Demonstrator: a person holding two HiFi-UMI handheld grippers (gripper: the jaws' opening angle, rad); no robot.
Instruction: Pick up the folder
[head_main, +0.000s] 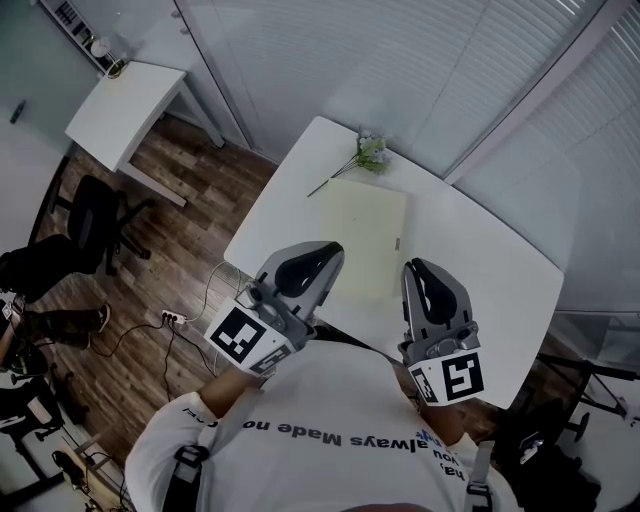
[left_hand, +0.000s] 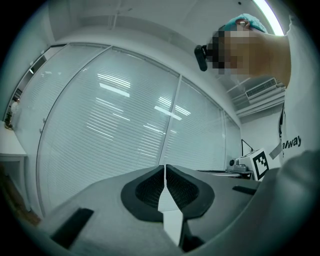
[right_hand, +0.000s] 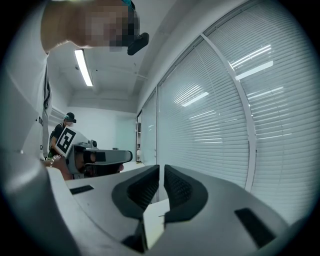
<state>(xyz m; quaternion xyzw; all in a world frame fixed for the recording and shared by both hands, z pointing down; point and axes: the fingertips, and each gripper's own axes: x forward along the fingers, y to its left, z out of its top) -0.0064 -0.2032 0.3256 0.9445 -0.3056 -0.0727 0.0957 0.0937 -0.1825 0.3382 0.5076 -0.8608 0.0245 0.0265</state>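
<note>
Filling the middle of the head view, a white table (head_main: 480, 270) stood in an office. A pale folder (head_main: 362, 235) lay flat at the table's middle, untouched. Over the table's near edge hung the left gripper (head_main: 333, 250) and the right gripper (head_main: 414, 268) — each with jaws pressed together, nothing between them. A small flower sprig (head_main: 372, 150) lay near the table's far edge.

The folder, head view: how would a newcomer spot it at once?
Find the large white table by the window blinds. The folder lies flat near its middle: a pale cream rectangle, unlike the small flower sprig at its far edge, its only neighbour.
</note>
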